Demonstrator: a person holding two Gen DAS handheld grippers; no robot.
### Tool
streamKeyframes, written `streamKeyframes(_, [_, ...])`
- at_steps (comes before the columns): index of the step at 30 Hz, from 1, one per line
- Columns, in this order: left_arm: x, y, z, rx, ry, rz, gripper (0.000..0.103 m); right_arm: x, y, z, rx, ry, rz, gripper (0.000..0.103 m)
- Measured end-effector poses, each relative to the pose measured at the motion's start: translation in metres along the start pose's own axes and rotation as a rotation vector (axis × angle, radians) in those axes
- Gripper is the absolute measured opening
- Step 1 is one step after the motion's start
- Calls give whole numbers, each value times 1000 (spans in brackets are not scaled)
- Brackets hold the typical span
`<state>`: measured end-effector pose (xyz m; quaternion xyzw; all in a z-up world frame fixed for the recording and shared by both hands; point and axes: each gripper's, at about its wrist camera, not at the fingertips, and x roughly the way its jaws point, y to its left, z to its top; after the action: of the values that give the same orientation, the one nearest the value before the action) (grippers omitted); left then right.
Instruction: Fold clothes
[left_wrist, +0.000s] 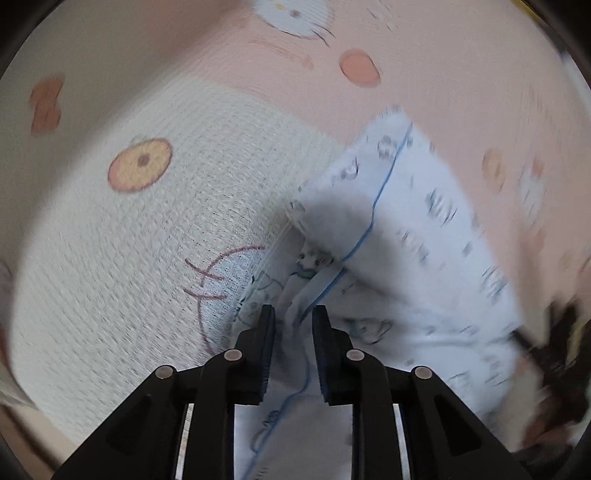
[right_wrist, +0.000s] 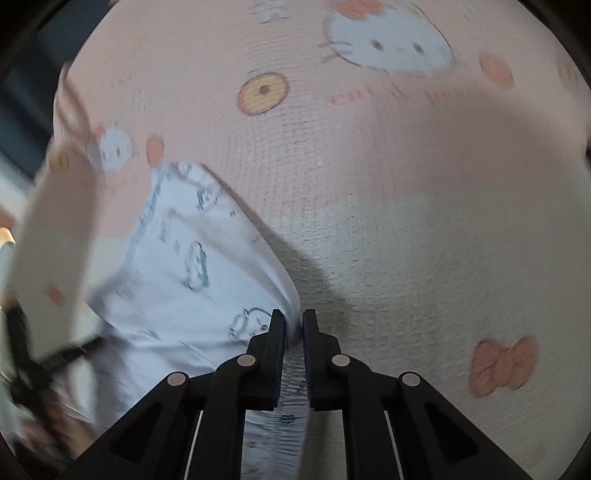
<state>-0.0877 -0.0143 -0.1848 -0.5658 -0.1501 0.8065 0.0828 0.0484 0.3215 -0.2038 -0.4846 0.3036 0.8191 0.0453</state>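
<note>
both views are smeared by motion blur, so fine print on the cloth is hard to read. the pale blue garment (left_wrist: 424, 236) lies on a pink and cream blanket (left_wrist: 129, 240) printed with cartoon cat faces, bows and round yellow dots; what the blanket itself rests on cannot be told.

left gripper (left_wrist: 293, 317): its jaws stand a little apart, with a bunched fold of the garment and its blue trim running up between them. whether the pads actually press the cloth cannot be told. the garment's lower part is cut off behind the black gripper frame, and its far right side dissolves into a dark blurred shape at the picture's rim that cannot be identified.

right gripper (right_wrist: 293, 321): its jaws are almost together, pinching a thin ridge of the garment (right_wrist: 177, 266) at the cloth's right-hand edge. left of the garment, a pale flap of the blanket (right_wrist: 388, 147) stands up and hides what lies behind it, and a dark blurred form shows below it.

right of the garment in the right wrist view, the blanket spreads flat and bare up to the picture's rim. in the left wrist view, the same open stretch lies left of the garment.
</note>
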Motion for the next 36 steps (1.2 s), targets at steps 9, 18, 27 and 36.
streamKeyframes(9, [-14, 14, 10, -100, -73, -81, 65, 3, 1, 8, 50, 20, 109, 42])
streamKeyframes(18, [-28, -7, 37, 95, -92, -10, 65, 33, 7, 37, 40, 103, 174, 43])
streamKeyframes(27, [-10, -68, 12, 255, -57, 26, 65, 51, -7, 49, 96, 151, 259, 42])
streamKeyframes(36, [17, -114, -9, 272, 77, -102, 65, 45, -24, 41, 166, 144, 368, 9])
